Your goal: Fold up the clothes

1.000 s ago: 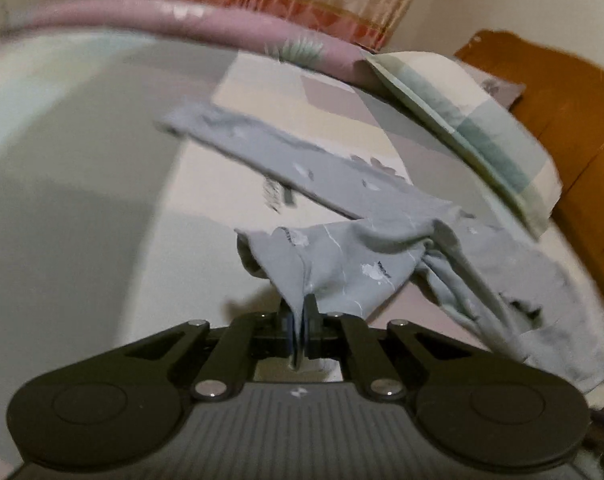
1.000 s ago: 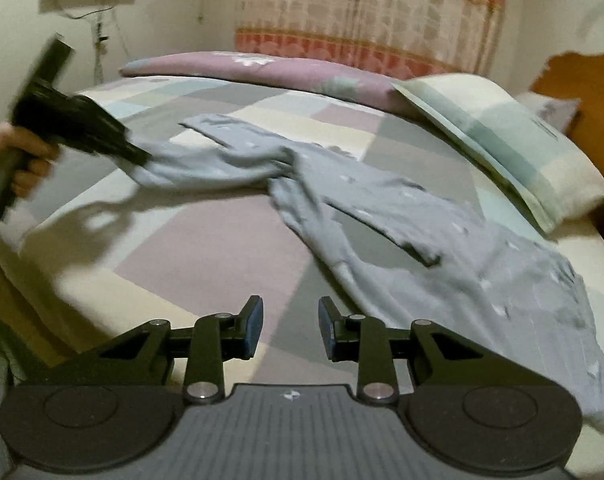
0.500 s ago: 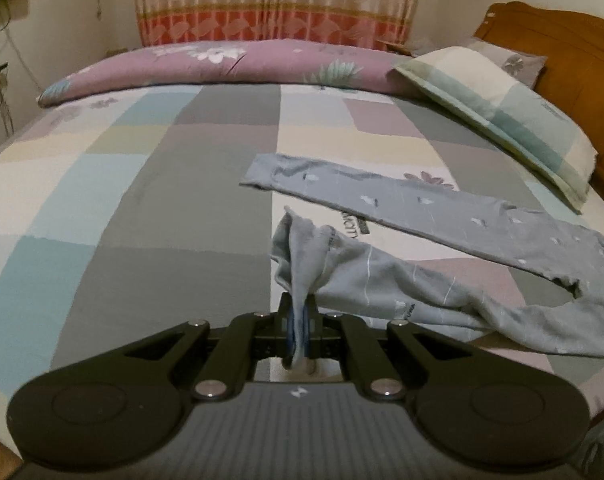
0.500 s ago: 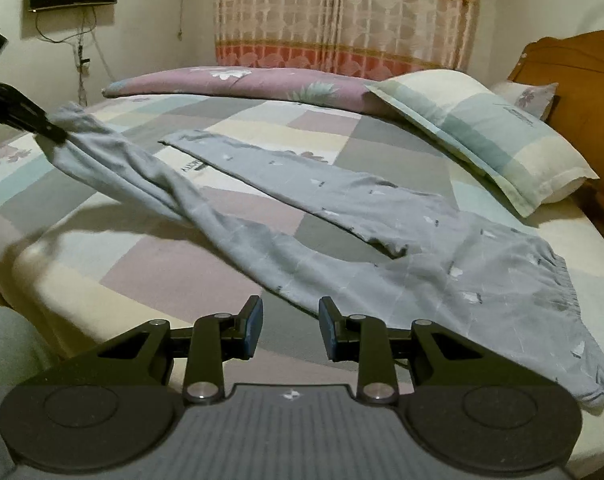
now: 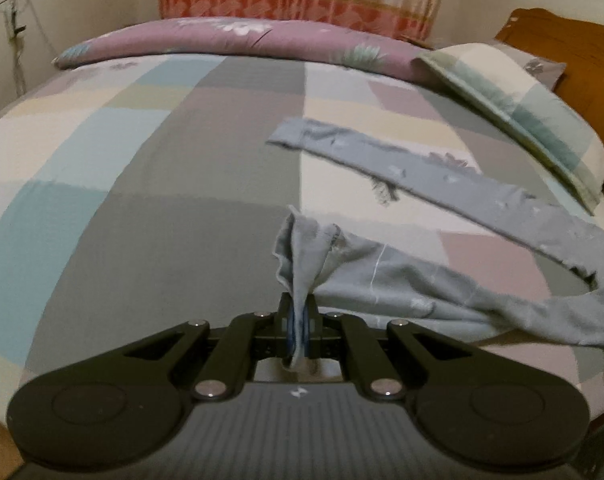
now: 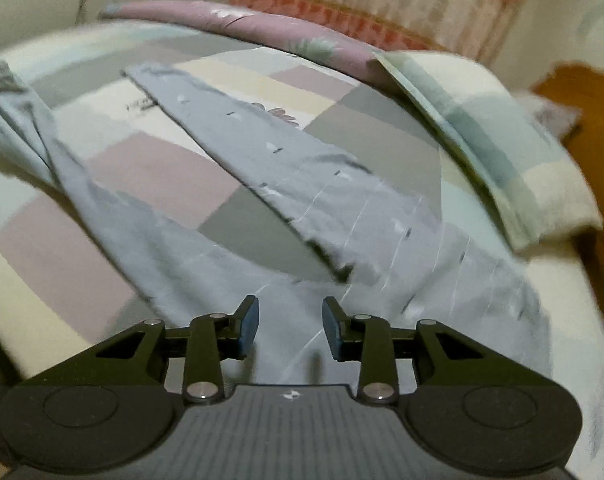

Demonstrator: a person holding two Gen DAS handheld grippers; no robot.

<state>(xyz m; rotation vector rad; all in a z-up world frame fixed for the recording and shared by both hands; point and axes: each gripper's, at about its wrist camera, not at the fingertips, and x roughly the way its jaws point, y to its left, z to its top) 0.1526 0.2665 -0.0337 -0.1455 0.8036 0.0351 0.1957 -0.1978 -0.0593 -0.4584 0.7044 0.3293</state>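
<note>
Left gripper [image 5: 299, 330] pinches one leg cuff of grey pants [image 6: 382, 248] above the bed [image 5: 141, 200]; right gripper [image 6: 289, 326], fingers apart and empty, likely needs the waistband.

Trousers [image 6: 382, 232] lie spread on bed [image 5: 141, 208], legs toward left; near leg's hem lifted in left gripper [image 5: 299, 320]. Pillow [image 6: 502, 168] right; bolster [image 5: 241, 40] behind.

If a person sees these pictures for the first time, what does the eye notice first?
First, the grey pyjama trousers spread in a V across the patchwork bed. The left claw is shut on one leg's cuff, lifting it. The right claw hangs open above the trousers' near part.
</note>
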